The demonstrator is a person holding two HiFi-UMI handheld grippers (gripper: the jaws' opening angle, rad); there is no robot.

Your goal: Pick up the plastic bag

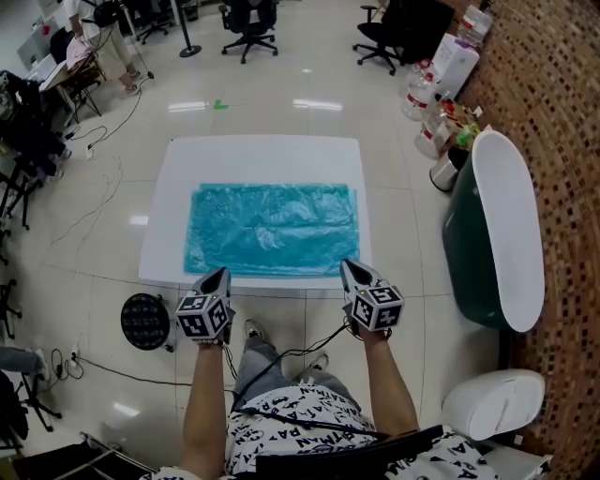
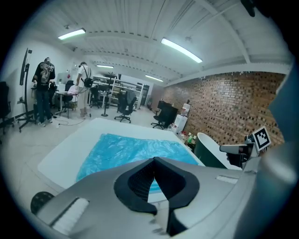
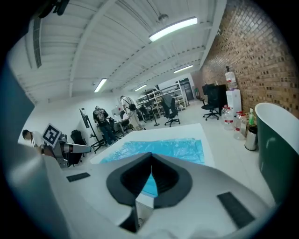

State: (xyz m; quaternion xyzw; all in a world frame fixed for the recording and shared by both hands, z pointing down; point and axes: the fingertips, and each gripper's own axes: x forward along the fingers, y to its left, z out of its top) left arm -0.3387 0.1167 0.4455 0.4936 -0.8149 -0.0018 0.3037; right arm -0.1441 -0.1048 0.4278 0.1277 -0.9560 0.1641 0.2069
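A blue plastic bag lies spread flat on a white table; it also shows in the left gripper view and the right gripper view. My left gripper hovers just short of the table's near edge, by the bag's near left corner. Its jaws meet at the tip with nothing between them. My right gripper is level with it by the bag's near right corner, its jaws likewise closed and empty. Neither gripper touches the bag.
A dark green tub with a white rim stands right of the table before a brick wall. Bottles and a bin sit at the far right. A round black object lies on the floor near left. Office chairs and people are beyond.
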